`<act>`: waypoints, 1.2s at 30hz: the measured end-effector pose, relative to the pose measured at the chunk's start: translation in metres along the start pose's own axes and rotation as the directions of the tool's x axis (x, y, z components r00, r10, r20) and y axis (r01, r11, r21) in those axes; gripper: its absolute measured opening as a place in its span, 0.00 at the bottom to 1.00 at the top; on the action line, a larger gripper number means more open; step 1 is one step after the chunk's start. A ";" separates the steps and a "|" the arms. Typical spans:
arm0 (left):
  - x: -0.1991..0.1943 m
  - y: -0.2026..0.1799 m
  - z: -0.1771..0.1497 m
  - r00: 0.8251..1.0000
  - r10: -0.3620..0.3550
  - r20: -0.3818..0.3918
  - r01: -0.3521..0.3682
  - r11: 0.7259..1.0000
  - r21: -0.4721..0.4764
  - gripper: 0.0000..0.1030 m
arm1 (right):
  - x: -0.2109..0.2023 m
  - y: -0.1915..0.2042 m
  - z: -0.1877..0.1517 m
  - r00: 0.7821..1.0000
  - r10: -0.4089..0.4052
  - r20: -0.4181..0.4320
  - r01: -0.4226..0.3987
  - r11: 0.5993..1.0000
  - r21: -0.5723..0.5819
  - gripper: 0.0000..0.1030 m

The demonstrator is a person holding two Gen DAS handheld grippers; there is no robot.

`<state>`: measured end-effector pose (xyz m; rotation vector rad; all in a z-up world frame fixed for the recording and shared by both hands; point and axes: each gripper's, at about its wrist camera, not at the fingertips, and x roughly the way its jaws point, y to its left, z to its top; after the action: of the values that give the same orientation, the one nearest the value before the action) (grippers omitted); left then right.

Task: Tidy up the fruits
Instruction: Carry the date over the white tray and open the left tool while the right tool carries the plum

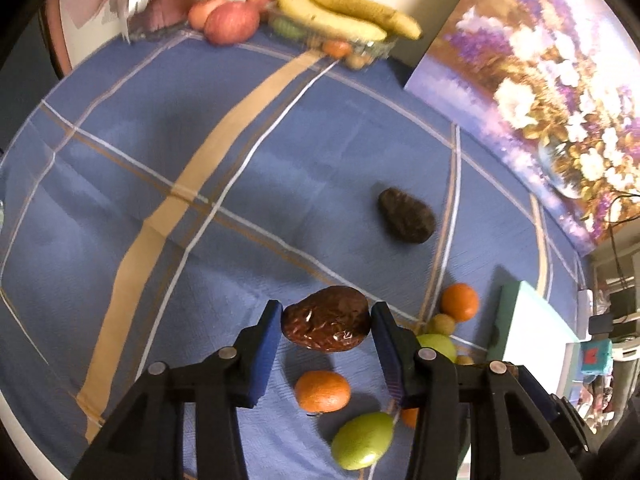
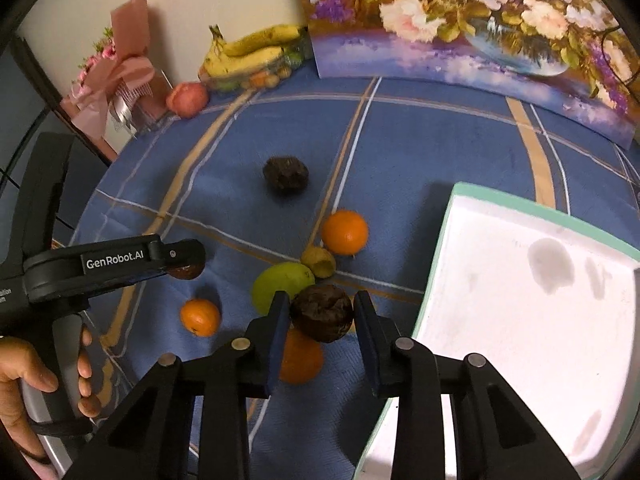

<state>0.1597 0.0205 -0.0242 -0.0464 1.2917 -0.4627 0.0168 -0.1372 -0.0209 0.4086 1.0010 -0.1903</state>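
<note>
My left gripper (image 1: 326, 322) is shut on a wrinkled reddish-brown fruit (image 1: 326, 330) over the blue checked cloth (image 1: 160, 140). The right wrist view shows that gripper (image 2: 186, 264) from the side, held by a hand (image 2: 24, 368). My right gripper (image 2: 322, 308) is shut on a dark round wrinkled fruit (image 2: 322, 318), beside the white tray (image 2: 520, 320). Under and around it lie oranges (image 2: 345, 232), (image 2: 200, 317), a green fruit (image 2: 282, 284) and a small yellowish one (image 2: 319, 262). Another dark fruit (image 2: 286, 174) sits alone mid-cloth.
At the back stand a clear box with bananas (image 2: 248, 54), red apples (image 2: 188, 98), a pink bouquet (image 2: 116, 76) and a flower painting (image 2: 480, 20). The tray's green rim (image 1: 508, 312) shows in the left wrist view, near an orange (image 1: 460, 302).
</note>
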 end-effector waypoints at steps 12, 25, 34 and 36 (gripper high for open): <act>-0.021 -0.029 -0.004 0.998 -0.023 0.063 0.020 0.999 0.046 0.47 | -0.017 -0.005 0.002 0.999 0.000 0.047 -0.002 1.000 0.029 0.33; -0.019 -0.075 -0.021 0.998 -0.044 0.048 0.038 0.992 0.119 0.47 | -0.041 -0.057 -0.001 0.995 -0.050 0.085 0.036 0.986 0.161 0.33; -0.013 -0.130 -0.044 0.997 -0.068 0.029 0.060 0.973 0.222 0.47 | -0.076 -0.121 -0.001 0.977 -0.183 0.107 0.145 0.946 0.291 0.33; -0.011 -0.142 -0.050 0.997 -0.068 0.024 0.060 0.966 0.252 0.47 | -0.082 -0.130 -0.004 0.972 -0.209 0.107 0.168 0.936 0.310 0.33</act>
<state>0.0680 -0.0933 0.0129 0.1166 1.1935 -0.6753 -0.0734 -0.2558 0.0147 0.5671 0.8754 -0.5425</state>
